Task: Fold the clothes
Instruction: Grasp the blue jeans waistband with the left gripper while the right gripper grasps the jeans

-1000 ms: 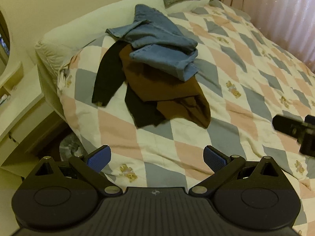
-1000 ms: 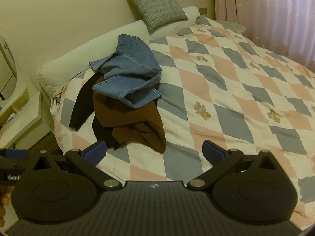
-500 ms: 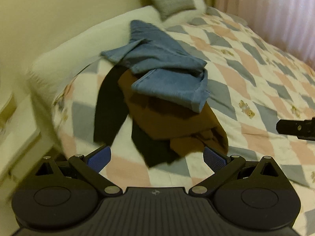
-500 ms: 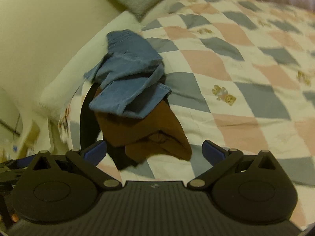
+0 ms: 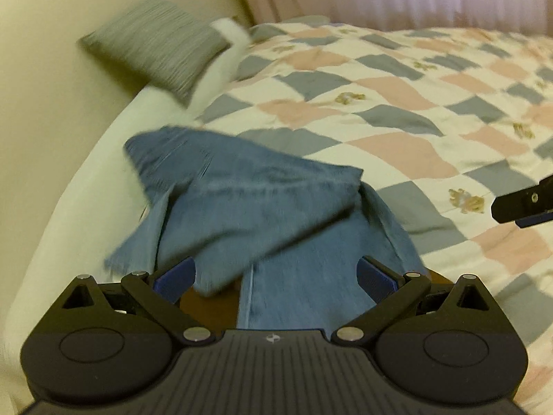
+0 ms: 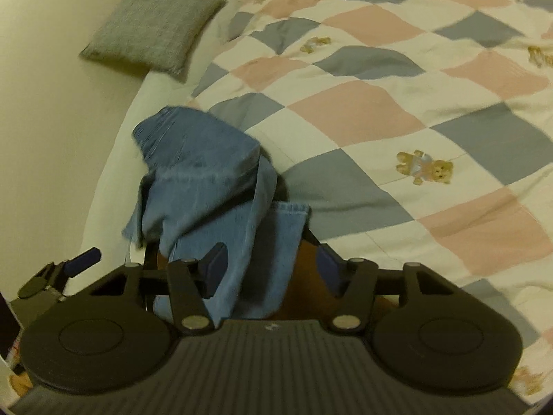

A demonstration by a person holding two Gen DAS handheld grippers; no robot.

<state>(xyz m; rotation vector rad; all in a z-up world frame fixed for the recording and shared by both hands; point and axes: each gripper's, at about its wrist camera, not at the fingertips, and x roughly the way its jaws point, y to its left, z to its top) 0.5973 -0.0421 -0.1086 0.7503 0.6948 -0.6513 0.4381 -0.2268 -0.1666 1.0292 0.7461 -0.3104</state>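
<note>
Crumpled jeans (image 6: 211, 193) lie atop a brown garment (image 6: 304, 287) near the quilt's (image 6: 363, 110) pillow-side edge. Our right gripper (image 6: 271, 269) has just been closing, jaws half-narrowed w/ denim between them, pads not clearly pressing. Our left gripper (image 5: 273, 276) hangs wide over the jeans, holding nothing.

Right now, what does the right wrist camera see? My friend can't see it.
A black two-finger right gripper, jaws just closing around but not yet pressing crumpled blue denim jeans, reaches over a bed with a pink, grey and cream checked quilt. A grey square cushion leans behind.
</note>
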